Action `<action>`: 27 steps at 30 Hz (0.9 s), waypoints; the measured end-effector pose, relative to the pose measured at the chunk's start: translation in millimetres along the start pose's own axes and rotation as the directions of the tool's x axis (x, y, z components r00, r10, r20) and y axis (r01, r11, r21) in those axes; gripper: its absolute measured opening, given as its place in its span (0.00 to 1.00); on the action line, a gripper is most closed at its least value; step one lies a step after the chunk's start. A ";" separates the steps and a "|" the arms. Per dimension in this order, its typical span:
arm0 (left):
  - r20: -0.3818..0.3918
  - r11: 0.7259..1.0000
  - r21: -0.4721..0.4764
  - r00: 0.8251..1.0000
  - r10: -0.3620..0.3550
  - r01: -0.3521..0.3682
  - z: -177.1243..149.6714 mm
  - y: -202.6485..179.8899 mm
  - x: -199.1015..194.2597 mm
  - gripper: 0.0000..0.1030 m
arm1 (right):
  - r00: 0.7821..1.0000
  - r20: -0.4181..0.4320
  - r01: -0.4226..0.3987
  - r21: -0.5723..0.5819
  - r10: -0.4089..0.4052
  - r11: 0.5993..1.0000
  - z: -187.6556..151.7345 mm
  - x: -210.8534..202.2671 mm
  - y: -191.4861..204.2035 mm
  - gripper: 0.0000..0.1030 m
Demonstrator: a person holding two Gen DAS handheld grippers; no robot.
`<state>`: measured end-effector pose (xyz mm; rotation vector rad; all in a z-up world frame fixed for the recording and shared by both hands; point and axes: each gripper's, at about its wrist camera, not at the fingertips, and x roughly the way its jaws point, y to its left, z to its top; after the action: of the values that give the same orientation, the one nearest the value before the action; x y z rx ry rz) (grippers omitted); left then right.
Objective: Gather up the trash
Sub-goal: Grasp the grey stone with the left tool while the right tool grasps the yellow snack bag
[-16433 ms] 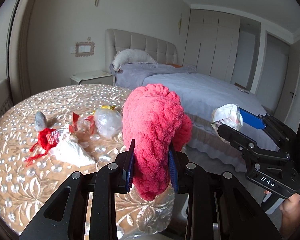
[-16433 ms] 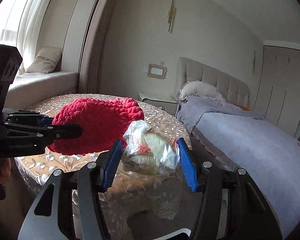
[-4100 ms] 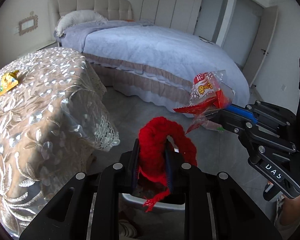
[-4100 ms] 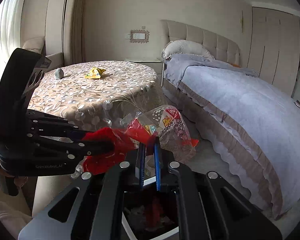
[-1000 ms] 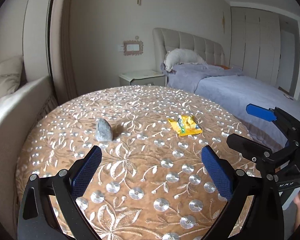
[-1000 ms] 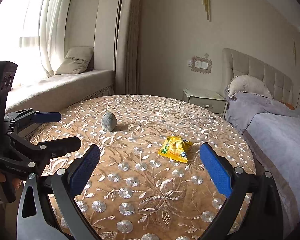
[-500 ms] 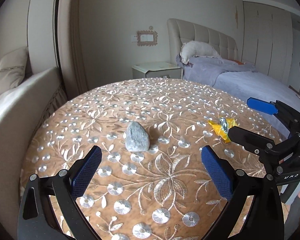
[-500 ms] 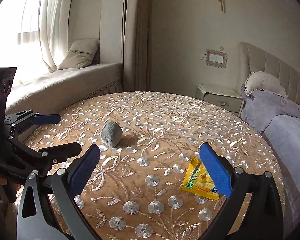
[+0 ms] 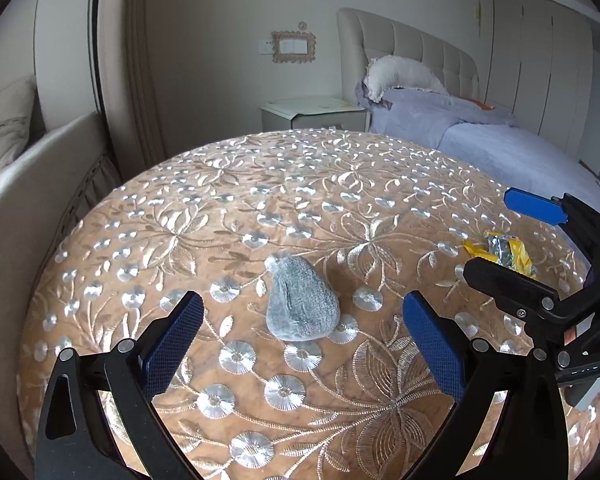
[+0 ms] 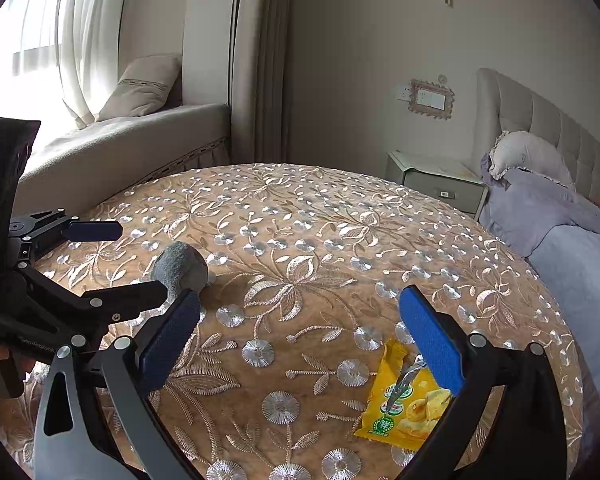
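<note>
Left gripper (image 9: 300,334) spread wide, framing the grey wad (image 9: 302,304) at frame centre on the counter (image 9: 220,200), lined up for a pinch. Right gripper (image 10: 300,336) equally wide, yellow wrapper (image 10: 400,400) lying lower right, just under its right finger — next target, probably.

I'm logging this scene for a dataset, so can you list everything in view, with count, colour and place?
Grey wad: 1, grey, on the table, ahead of the left gripper.
Snack wrapper: 1, yellow, on the table near its right edge, by the right gripper.
Round table: 1, tan cloth with silver embroidery, centre.
Bed: 1, lavender bedding, beige headboard, right.
Nightstand: 1, pale, between table and bed.
Window seat: 1, beige, with one cushion, left.
Left gripper: 1, black with blue pads, open.
Right gripper: 1, black with blue pads, open.
</note>
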<state>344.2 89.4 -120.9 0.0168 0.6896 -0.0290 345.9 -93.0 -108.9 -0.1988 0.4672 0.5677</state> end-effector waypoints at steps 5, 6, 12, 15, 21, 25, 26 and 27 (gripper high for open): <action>-0.101 1.000 -0.022 0.995 0.004 -0.006 1.7 4.6 30.5 0.81 | 1.000 -0.013 0.010 -0.014 -0.011 1.000 -2.3 5.8 0.2 0.96; -0.135 1.000 -0.020 0.991 0.008 -0.011 0.1 3.8 37.8 0.57 | 1.000 -0.017 0.012 -0.012 -0.012 1.000 -3.3 6.3 -1.0 0.96; -0.157 0.999 -0.037 0.987 -0.008 0.002 2.9 1.7 40.8 0.22 | 0.999 -0.028 0.025 0.019 -0.024 1.000 -5.9 4.7 -10.1 0.96; -0.114 1.000 -0.011 0.993 -0.013 0.012 3.4 -10.4 24.0 0.22 | 0.998 -0.041 0.048 0.024 -0.047 0.999 -8.1 1.8 -16.0 0.96; -0.090 0.997 0.027 0.993 -0.073 0.075 0.8 -37.2 2.6 0.22 | 0.974 -0.193 0.128 0.055 -0.115 0.990 -18.9 18.1 -34.8 0.92; -0.076 0.992 0.040 0.991 -0.114 0.117 -2.1 -53.2 -13.5 0.22 | 0.942 -0.307 0.159 0.062 -0.133 0.985 -30.0 36.0 -47.4 0.57; -0.072 0.992 0.045 0.990 -0.118 0.121 -1.4 -56.4 -17.7 0.22 | 0.933 -0.337 0.155 0.067 -0.124 0.986 -33.6 39.4 -50.6 0.52; -0.069 0.991 0.048 0.990 -0.122 0.126 -0.9 -59.5 -21.4 0.22 | 0.927 -0.362 0.138 0.080 -0.100 0.987 -36.1 41.7 -53.6 0.48</action>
<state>325.3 30.4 -108.3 0.0254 0.7547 -0.1669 393.5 -128.9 -157.6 -0.2299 0.8313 0.3858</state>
